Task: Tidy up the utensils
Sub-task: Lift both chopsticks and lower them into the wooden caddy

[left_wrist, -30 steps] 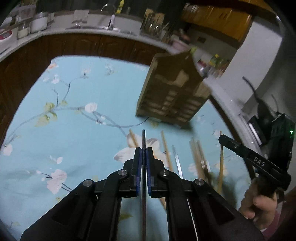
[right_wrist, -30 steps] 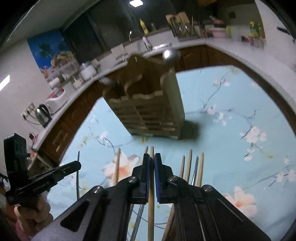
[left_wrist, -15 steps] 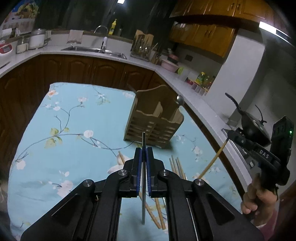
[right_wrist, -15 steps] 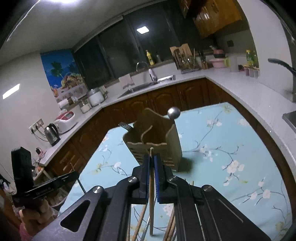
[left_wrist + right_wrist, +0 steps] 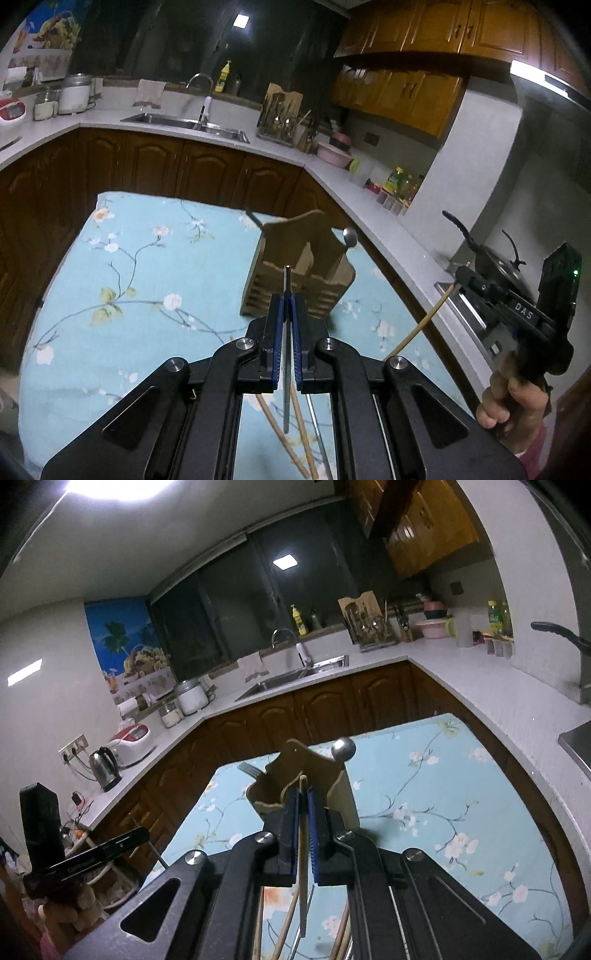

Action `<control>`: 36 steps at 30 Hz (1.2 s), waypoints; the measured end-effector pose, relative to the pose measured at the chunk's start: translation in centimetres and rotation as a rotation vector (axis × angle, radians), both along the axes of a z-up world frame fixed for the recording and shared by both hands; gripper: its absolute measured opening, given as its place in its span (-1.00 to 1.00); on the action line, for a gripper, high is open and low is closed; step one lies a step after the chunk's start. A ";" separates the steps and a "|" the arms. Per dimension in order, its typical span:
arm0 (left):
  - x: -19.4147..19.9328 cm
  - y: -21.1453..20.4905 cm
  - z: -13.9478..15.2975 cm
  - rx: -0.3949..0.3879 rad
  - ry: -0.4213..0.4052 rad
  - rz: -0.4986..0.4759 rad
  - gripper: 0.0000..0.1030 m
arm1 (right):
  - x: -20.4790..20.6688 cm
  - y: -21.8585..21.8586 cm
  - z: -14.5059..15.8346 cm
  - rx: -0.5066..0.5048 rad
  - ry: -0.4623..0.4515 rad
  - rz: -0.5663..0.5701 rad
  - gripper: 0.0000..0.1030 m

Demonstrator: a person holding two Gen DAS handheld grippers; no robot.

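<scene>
- Metal chopstick [image 5: 286,332], thin and grey, is clamped between the blue pads of the left gripper [image 5: 286,317]; the wooden utensil holder [image 5: 299,273] stands on the floral-clothed bench [image 5: 147,280] just ahead of its tips.
- Loose chopsticks [image 5: 295,435] lie on the bench beneath the left gripper.
- Seen from the right wrist, the right gripper [image 5: 303,812] pinches a wooden chopstick [image 5: 302,834], the holder directly ahead, a spoon [image 5: 342,747] and fork [image 5: 250,770] standing in it.
</scene>
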State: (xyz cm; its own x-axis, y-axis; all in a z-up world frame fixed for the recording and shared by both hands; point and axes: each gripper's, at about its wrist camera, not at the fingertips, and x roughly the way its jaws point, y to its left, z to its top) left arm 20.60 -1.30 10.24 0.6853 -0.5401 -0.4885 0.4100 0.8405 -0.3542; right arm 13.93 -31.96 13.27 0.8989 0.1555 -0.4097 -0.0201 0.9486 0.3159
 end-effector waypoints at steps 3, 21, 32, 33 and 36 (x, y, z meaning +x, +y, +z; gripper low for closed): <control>0.3 -0.3 0.7 -0.006 -0.020 0.002 -0.93 | 0.4 -0.3 0.6 0.013 -0.017 -0.002 -0.90; 5.8 -2.8 7.9 -0.051 -0.223 0.048 -0.93 | 5.2 -2.0 6.8 0.012 -0.211 -0.081 -0.90; 11.6 -4.6 6.5 -0.072 -0.263 0.171 -0.93 | 9.7 -2.3 5.0 -0.018 -0.222 -0.116 -0.90; 12.3 -4.8 5.6 -0.080 -0.248 0.182 -0.93 | 9.9 -2.3 4.7 -0.024 -0.221 -0.117 -0.90; 13.2 -5.1 3.5 -0.095 -0.225 0.194 -0.93 | 10.5 -2.1 3.0 -0.041 -0.212 -0.115 -0.90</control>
